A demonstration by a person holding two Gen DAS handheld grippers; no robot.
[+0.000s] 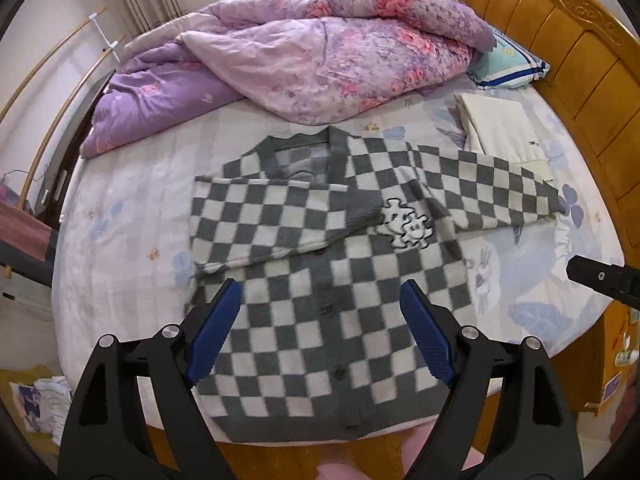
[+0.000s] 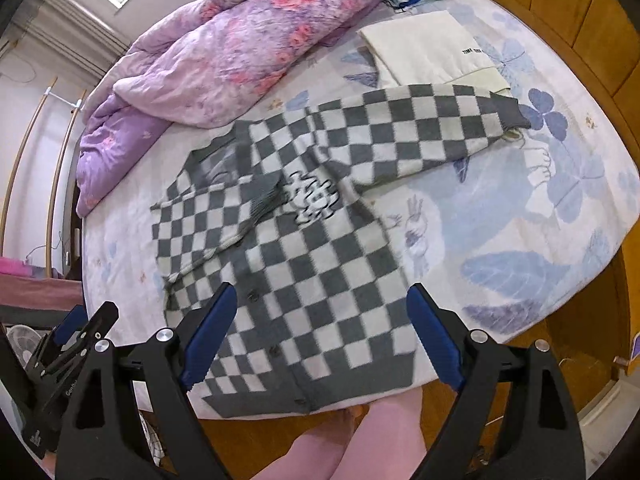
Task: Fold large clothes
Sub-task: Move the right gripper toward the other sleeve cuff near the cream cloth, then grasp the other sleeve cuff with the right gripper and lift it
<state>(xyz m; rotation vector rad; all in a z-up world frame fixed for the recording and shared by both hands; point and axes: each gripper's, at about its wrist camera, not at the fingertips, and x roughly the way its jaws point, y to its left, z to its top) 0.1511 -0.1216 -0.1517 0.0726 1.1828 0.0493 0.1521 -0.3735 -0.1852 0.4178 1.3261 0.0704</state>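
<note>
A grey-and-white checkered cardigan (image 1: 320,300) lies flat on the bed, buttons up, hem at the near edge; it also shows in the right wrist view (image 2: 320,280). Its left sleeve (image 1: 272,220) is folded across the chest. Its right sleeve (image 1: 492,188) stretches out to the right, also in the right wrist view (image 2: 420,132). A white puzzle-shaped patch (image 1: 408,226) sits on the chest. My left gripper (image 1: 320,300) is open and empty above the lower body of the cardigan. My right gripper (image 2: 320,304) is open and empty above the hem area.
A purple floral quilt (image 1: 320,52) is heaped at the back of the bed. A folded cream garment (image 1: 504,132) lies at the right, under the sleeve's cuff. A wooden headboard (image 1: 568,40) runs along the right. A pillow (image 1: 508,64) lies by it.
</note>
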